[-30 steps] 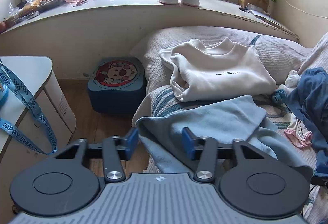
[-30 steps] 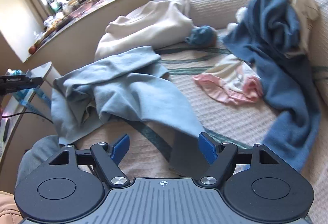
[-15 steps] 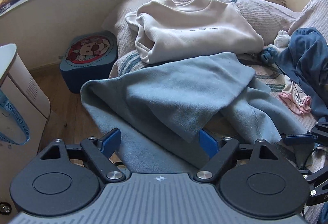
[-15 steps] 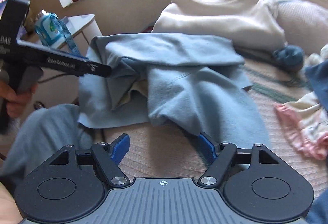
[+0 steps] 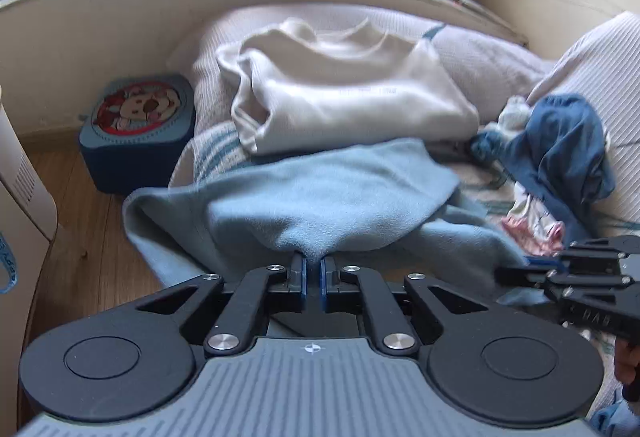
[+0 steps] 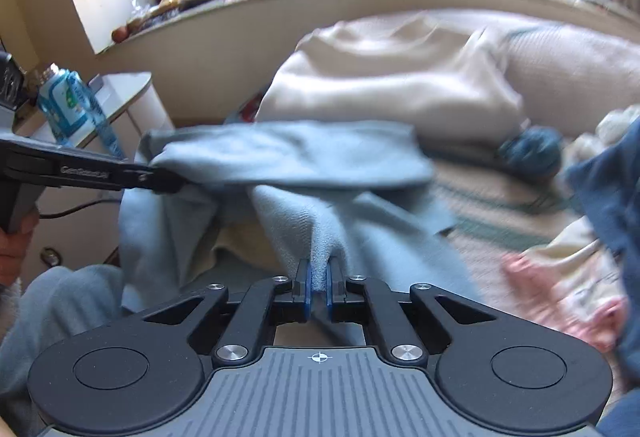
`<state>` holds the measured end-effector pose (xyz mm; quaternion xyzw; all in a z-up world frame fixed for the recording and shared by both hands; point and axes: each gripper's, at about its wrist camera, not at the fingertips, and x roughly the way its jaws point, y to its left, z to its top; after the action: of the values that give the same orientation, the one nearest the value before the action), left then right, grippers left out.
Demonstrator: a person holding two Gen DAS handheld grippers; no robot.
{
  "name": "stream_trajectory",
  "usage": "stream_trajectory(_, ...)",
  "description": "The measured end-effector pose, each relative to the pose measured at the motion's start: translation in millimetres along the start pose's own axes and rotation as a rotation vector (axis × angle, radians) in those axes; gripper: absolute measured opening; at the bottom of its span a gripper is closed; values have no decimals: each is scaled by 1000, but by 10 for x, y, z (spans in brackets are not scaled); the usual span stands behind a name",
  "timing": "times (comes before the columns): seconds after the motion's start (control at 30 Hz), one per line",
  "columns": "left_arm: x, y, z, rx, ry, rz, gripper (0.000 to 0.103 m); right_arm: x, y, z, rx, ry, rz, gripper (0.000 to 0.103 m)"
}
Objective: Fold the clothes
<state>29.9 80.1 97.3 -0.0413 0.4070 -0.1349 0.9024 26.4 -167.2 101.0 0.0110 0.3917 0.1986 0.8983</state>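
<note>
Here the light blue garment [image 5: 320, 197] lies rumpled on the bed [image 5: 500, 57], its long axis running across the near edge, just before the cream sweatshirt [image 5: 344, 97]; left gripper [image 5: 313, 269] and right gripper [image 6: 318, 287] each pinch a fold of it

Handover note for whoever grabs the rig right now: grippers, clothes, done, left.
Left gripper: shut, pinching a bunched edge of the light blue fleece garment.
Right gripper: shut on another fold of the same garment.
The garment lies crumpled at the near edge of the bed, part hanging over the side.
Cream sweatshirt lies behind it, loosely folded. Dark blue garment and pink-trimmed white piece sit heaped to the right, untouched.
Done: both grips taken.
Left: lift and spread the blue garment flat, fold it, then likely the others.
</note>
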Motion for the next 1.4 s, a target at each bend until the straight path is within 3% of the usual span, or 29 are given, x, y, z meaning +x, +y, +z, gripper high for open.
stream_trajectory(0.27, -396, -46, 433, -5, -155, -17, 5, -639, -315, 604, -28, -241, -132, 2)
stream_trajectory(0.33, -387, -64, 574, -1, -179, -11, 5, -758, -352, 761, -44, -309, -165, 1)
stream_trajectory(0.47, -205, -87, 934, 8, -210, 12, 5, -704, -493, 1037, -40, -348, -192, 1)
stream_trajectory(0.5, -123, -97, 1025, 21, -212, 31, 8, -637, -509, 1081, -42, -334, -185, 1)
stream_trajectory(0.53, -52, -100, 1095, 25, -210, 58, 16, -559, -504, 1097, -45, -316, -175, 1)
stream_trajectory(0.57, 17, -103, 1153, 27, -192, 86, 48, -480, -487, 1094, -55, -291, -172, 3)
stream_trajectory(0.63, 79, -107, 1168, 42, -163, 120, 91, -272, -447, 1045, -92, -220, -175, 8)
stream_trajectory(0.73, 79, -97, 1049, 70, -141, 147, 92, 3, -455, 960, -97, -115, -143, 18)
stream_trajectory(0.8, 102, -57, 945, 57, -81, 160, 93, 108, -450, 888, -96, -71, -120, 35)
stream_trajectory(0.83, 107, -45, 892, 49, -59, 158, 93, 154, -432, 866, -99, -58, -117, 38)
stream_trajectory(0.9, 102, -42, 752, 34, -29, 165, 95, 215, -387, 844, -101, -41, -107, 59)
stream_trajectory(0.97, 81, -53, 623, 27, -7, 181, 96, 259, -344, 825, -98, -36, -101, 69)
stream_trajectory(1.2, -158, -74, 292, -37, 2, 241, 101, 193, -215, 751, -118, -34, -71, 85)
stream_trajectory(1.4, -400, -134, -41, -95, 7, 263, 103, 177, -20, 549, -119, 51, -30, 87)
